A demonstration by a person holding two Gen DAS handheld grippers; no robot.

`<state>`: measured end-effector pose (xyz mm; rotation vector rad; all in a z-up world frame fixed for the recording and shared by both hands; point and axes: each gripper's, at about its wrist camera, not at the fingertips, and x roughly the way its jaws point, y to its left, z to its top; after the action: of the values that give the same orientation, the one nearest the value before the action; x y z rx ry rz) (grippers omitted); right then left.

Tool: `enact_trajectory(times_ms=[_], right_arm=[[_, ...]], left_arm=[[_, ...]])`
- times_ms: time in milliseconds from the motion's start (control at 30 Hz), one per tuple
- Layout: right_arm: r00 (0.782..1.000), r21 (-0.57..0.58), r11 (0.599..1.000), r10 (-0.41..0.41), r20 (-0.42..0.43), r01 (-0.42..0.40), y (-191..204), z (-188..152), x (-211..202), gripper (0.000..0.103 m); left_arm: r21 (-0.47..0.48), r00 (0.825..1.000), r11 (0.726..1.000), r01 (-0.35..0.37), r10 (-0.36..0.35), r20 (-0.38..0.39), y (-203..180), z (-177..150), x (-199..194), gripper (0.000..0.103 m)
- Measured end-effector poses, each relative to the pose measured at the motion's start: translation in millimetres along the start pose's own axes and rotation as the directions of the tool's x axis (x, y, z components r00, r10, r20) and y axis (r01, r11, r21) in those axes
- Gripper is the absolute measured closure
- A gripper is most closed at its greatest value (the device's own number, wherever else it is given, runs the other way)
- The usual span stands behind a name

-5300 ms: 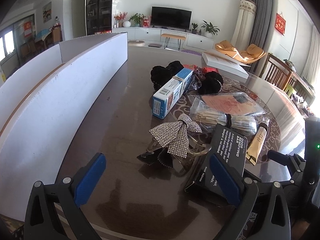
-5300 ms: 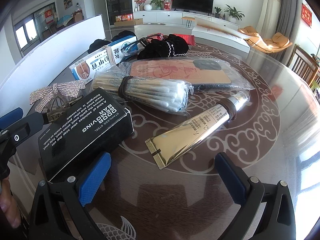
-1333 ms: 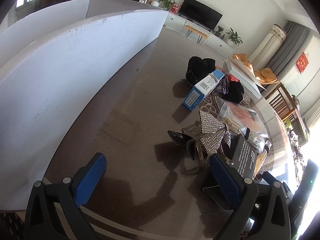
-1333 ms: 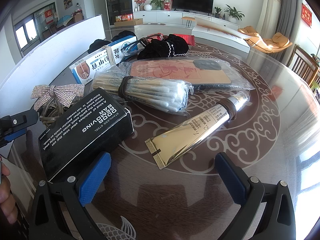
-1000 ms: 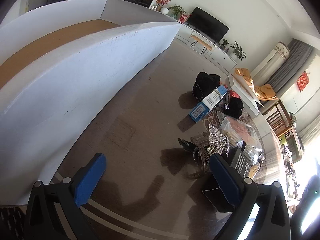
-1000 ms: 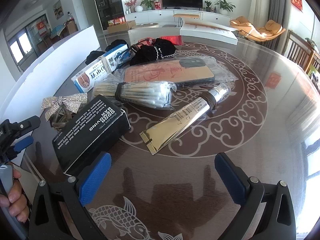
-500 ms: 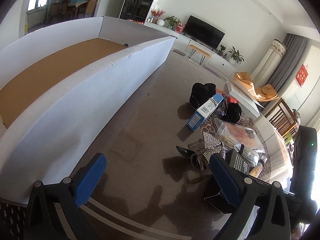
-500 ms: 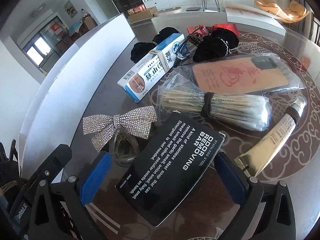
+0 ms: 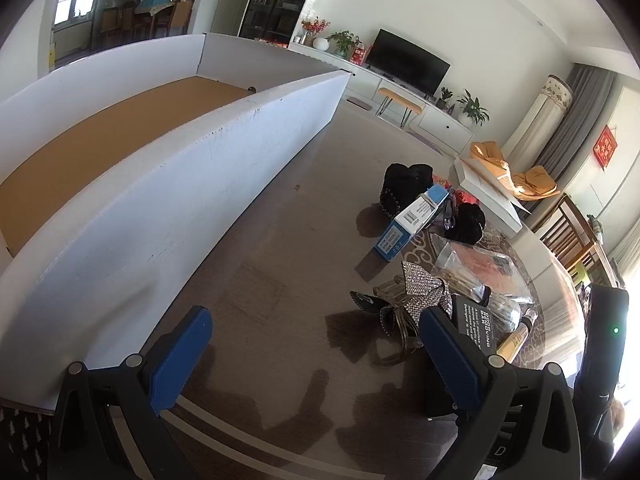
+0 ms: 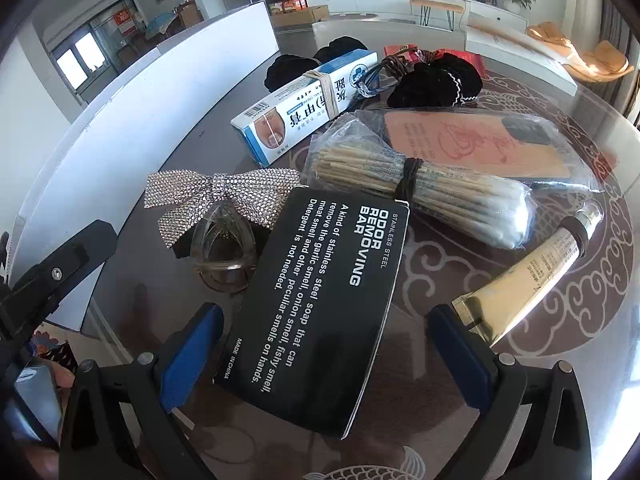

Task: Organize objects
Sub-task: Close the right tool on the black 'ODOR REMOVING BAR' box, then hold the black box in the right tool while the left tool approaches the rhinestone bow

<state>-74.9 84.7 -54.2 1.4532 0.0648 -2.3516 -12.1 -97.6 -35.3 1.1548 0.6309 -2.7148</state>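
Bare surface (image 9: 256,280) between white box wall (image 9: 192,200) and clutter, wide enough for left claw (image 9: 316,360). To its right, crowded: rhinestone bow (image 10: 224,196) touching black soap box (image 10: 320,300), cotton swab bundle (image 10: 424,196) just behind, gold tube (image 10: 532,272) beside. Right claw (image 10: 324,360) spread wide astride the soap box.

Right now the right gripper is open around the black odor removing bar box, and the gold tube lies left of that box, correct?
Not quite: in the right wrist view the gold tube lies right of the black box. The right gripper is open around it.
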Motion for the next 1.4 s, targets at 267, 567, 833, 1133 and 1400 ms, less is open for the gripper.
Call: enact_trajectory(times_ms=[267,567,833,1133,1400], right_arm=[[0.993,-0.099,0.989,-0.104,0.051,0.108,12.0,-1.8,5.2,0.019],[0.988,-0.136,0.982,-0.120,0.094,0.132,4.7,-23.6,-9.2,0.043],[0.988,-0.161,0.978,-0.117,0.097,0.132,6.4,-45.9,-19.2,0.043],[0.984,-0.124,0.980,-0.145,0.106,0.157,-12.3,-52.1,-25.6,0.043],[0.983,-0.128,0.980,-0.137,0.126,0.153,-13.5,-54.4,-26.0,0.042]], left_arm=[[0.008,1.000,1.000,0.003,-0.003,-0.012,-1.5,-0.9,1.3,0.000],[0.005,0.999,1.000,0.024,-0.024,-0.028,-2.6,-1.7,3.9,0.000],[-0.021,0.997,0.998,0.054,-0.055,-0.047,1.3,-1.4,6.2,0.000],[-0.012,0.995,0.998,0.067,-0.068,-0.076,-2.6,-3.6,11.5,0.000],[-0.011,0.994,0.998,0.069,-0.070,-0.088,-2.8,-4.7,14.1,0.000]])
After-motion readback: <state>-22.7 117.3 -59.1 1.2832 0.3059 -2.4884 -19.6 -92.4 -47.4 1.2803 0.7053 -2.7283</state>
